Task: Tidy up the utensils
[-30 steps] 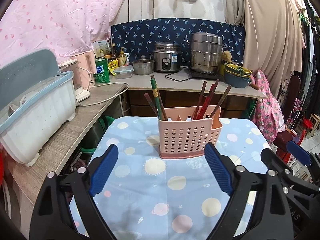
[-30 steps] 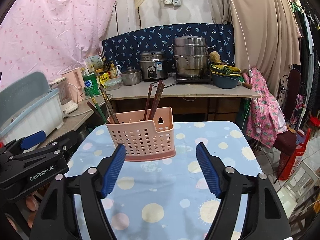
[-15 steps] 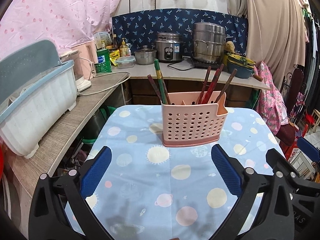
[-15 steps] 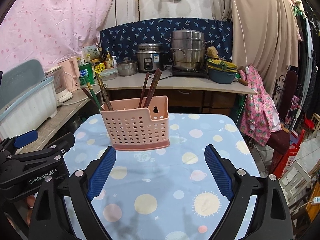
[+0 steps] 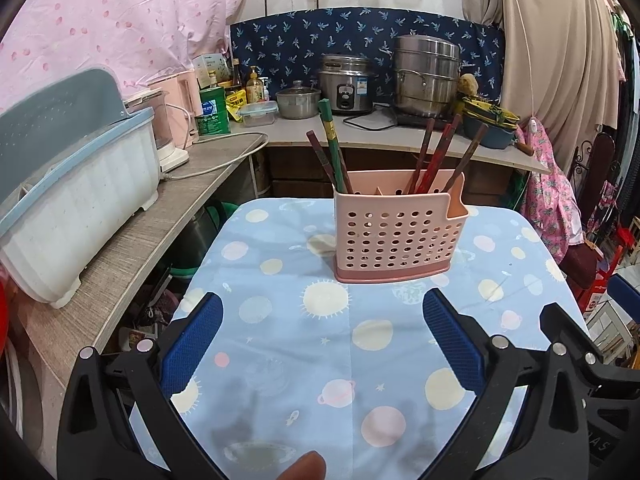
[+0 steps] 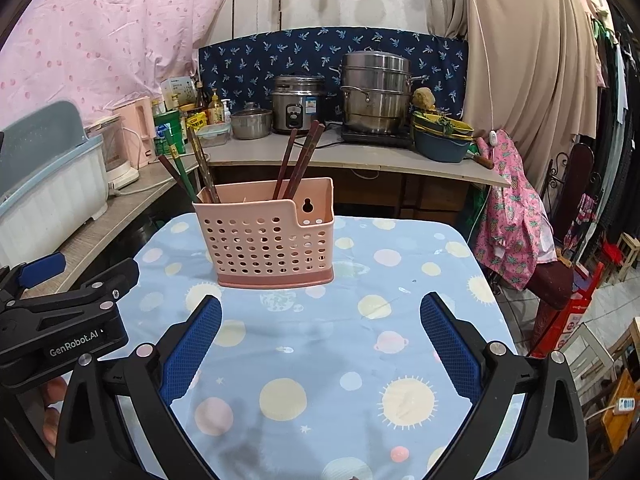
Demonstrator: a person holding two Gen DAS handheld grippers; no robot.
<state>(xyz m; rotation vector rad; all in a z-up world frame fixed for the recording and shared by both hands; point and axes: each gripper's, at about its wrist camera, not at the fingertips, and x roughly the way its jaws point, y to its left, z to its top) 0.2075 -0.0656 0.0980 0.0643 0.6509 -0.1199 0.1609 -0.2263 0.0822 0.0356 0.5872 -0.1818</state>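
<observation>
I hold both tools, left tool (image 5: 322, 345) and right tool (image 6: 321, 345), spread apart and empty, clear of the pink holder (image 6: 269, 236) standing mid-surface (image 6: 400, 344), chopsticks (image 6: 298, 162) sorted into its two end compartments.

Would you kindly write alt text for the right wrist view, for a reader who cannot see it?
A pink perforated utensil holder stands on a blue planet-print tablecloth, with chopsticks sticking up from it. The open, empty right gripper frames the foreground, with the left gripper at the left edge and a cluttered kitchen counter behind.
</observation>
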